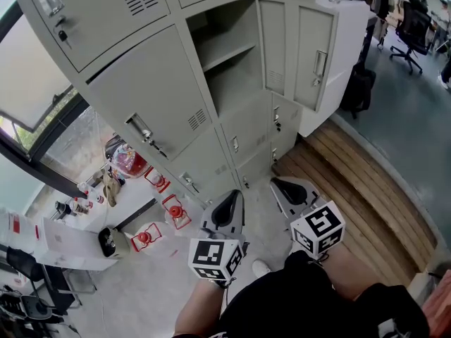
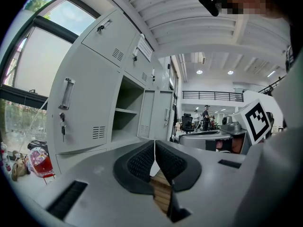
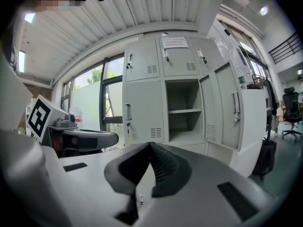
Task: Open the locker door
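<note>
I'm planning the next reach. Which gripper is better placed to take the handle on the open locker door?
Probably the right gripper: the open door and its handle stand on its side, while the left gripper would cross over. Both are shut and well short.

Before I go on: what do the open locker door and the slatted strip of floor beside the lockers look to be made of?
Open locker door: probably painted sheet metal. It is a thin flat panel with an even, matte light-grey coat and a shiny metal handle.
Floor strip: looks like brown wood planks with parallel seams. It could also be wood-look laminate.
</note>
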The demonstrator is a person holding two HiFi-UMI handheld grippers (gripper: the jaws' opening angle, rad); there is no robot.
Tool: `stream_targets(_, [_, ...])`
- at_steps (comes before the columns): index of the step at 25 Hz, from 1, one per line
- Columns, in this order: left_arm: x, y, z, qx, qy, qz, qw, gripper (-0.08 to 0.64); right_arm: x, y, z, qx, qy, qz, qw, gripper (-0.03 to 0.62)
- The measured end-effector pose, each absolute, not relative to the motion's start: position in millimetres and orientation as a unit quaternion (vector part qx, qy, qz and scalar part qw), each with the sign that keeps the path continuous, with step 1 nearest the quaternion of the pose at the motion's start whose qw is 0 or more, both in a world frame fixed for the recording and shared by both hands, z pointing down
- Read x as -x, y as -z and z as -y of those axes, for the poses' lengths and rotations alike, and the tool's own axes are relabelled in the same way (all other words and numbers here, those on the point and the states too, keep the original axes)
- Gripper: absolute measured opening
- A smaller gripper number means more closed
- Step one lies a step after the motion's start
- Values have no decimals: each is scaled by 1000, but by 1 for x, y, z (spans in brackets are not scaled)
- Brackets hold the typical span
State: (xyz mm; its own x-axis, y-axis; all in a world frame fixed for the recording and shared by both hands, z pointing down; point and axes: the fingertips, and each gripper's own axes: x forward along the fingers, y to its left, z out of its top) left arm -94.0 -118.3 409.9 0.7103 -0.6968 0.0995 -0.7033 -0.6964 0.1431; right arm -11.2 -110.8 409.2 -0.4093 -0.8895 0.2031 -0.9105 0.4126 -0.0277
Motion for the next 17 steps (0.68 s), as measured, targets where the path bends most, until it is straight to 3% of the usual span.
stream_targets(17, [91, -412, 120, -920, -20, 382, 87, 20, 7, -413, 112, -536, -76, 837, 75, 54])
